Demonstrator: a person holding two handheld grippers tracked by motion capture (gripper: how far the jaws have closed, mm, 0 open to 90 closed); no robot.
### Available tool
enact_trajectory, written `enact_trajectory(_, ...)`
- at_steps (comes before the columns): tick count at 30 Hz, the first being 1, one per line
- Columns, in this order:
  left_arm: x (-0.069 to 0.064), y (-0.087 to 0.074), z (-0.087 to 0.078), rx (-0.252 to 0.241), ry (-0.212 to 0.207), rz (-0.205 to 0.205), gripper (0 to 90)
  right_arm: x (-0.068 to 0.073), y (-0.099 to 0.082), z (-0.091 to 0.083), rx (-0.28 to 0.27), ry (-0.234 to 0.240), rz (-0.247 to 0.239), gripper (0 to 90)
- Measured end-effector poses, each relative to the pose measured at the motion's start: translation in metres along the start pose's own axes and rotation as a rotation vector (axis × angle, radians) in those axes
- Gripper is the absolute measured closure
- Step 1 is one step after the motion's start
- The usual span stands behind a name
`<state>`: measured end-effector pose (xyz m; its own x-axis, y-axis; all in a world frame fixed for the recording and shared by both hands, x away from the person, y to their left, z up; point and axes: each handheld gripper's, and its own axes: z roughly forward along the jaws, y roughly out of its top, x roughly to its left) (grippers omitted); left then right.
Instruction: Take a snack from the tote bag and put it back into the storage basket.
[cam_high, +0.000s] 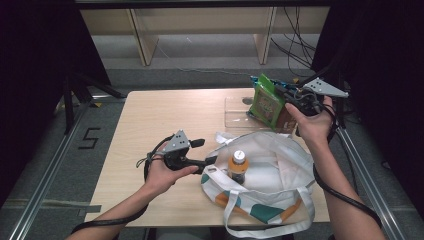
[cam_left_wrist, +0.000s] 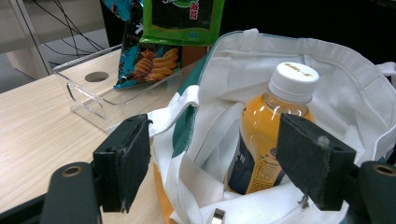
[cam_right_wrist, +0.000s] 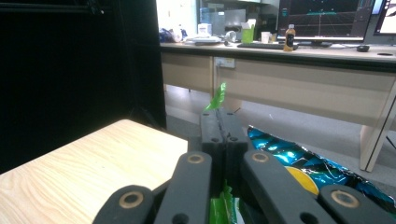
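The right hand-held gripper (cam_high: 289, 95) is pinched on the top edge of a green snack bag (cam_high: 266, 104), held up over the clear tray (cam_high: 235, 116) at the counter's (cam_high: 150, 125) far right. The left hand-held gripper (cam_high: 210, 160), jaws spread, sits at the white tote bag's (cam_high: 272, 170) rim, with the orange drink bottle (cam_left_wrist: 271, 135) standing inside just beyond.

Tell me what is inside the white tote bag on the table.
Inside the white tote bag stands an upright bottle of orange drink with a white cap. The bag's folds hide the bottle's base, so anything lying at the bottom of the bag cannot be seen.
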<state>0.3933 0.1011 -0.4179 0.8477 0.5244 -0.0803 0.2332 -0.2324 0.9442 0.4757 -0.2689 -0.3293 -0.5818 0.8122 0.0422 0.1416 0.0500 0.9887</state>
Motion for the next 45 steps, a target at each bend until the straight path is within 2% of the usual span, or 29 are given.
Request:
enact_trajectory(3,0.0,-0.001,0.001,-0.004,-0.007,0.001,25.7,0.001,-0.001,0.002,0.004,0.001,-0.008,90.0)
enact_trajectory(5,0.0,0.0,0.0,0.003,0.0,0.001,25.7,0.002,-0.001,0.003,0.012,-0.001,0.011,90.0)
enact_trajectory(7,0.001,-0.001,0.001,-0.004,-0.008,0.001,25.7,0.0,-0.001,0.005,0.006,0.001,-0.007,90.0)
enact_trajectory(11,0.001,-0.001,0.001,-0.003,-0.008,0.001,25.7,0.0,-0.002,0.007,0.014,-0.006,0.008,90.0)
enact_trajectory(16,0.001,-0.001,0.001,-0.004,-0.008,0.001,25.8,-0.001,-0.003,0.01,0.016,-0.004,-0.008,90.0)
enact_trajectory(17,0.001,-0.001,0.001,-0.004,-0.008,0.001,25.8,0.0,-0.004,0.011,0.016,-0.009,0.005,90.0)
enact_trajectory(20,0.0,0.0,0.0,0.004,0.0,0.003,25.7,-0.003,-0.004,0.014,0.012,-0.003,-0.017,90.0)
enact_trajectory(21,0.0,0.0,0.0,0.003,-0.002,0.003,25.8,-0.001,-0.004,0.014,0.022,-0.003,0.001,90.0)
enact_trajectory(22,0.0,0.0,0.0,0.003,-0.002,0.003,25.8,-0.003,-0.004,0.015,0.018,-0.005,-0.018,90.0)
enact_trajectory(25,0.001,-0.001,0.001,-0.003,-0.008,0.002,25.8,-0.003,-0.004,0.017,0.028,-0.013,-0.004,90.0)
enact_trajectory(26,0.001,-0.001,0.001,-0.002,-0.009,0.002,25.8,-0.004,-0.004,0.018,0.026,-0.007,-0.021,90.0)
enact_trajectory(33,0.0,-0.001,0.001,-0.002,-0.009,0.003,25.7,-0.008,-0.005,0.023,0.037,-0.009,-0.011,90.0)
enact_trajectory(35,0.0,-0.001,0.0,0.006,-0.001,0.004,25.7,-0.009,-0.004,0.025,0.032,-0.013,-0.027,90.0)
enact_trajectory(36,0.0,-0.001,0.0,0.005,-0.001,0.002,25.7,-0.009,-0.004,0.025,0.036,-0.012,-0.013,90.0)
enact_trajectory(37,0.0,-0.001,0.0,0.006,-0.001,0.003,25.7,-0.011,-0.003,0.026,0.026,-0.019,-0.031,90.0)
enact_trajectory(40,0.0,-0.001,0.001,0.005,-0.002,0.0,25.7,-0.01,-0.003,0.027,0.039,-0.016,-0.007,90.0)
enact_trajectory(41,0.0,-0.001,0.001,0.005,-0.002,0.0,25.8,-0.012,-0.003,0.029,0.024,-0.024,-0.026,90.0)
enact_trajectory(44,0.0,-0.001,0.001,0.005,-0.001,0.001,25.7,-0.012,-0.003,0.03,0.039,-0.017,-0.011,90.0)
enact_trajectory(45,0.0,-0.001,0.0,0.005,-0.001,0.003,25.7,-0.013,-0.002,0.031,0.041,-0.019,-0.019,90.0)
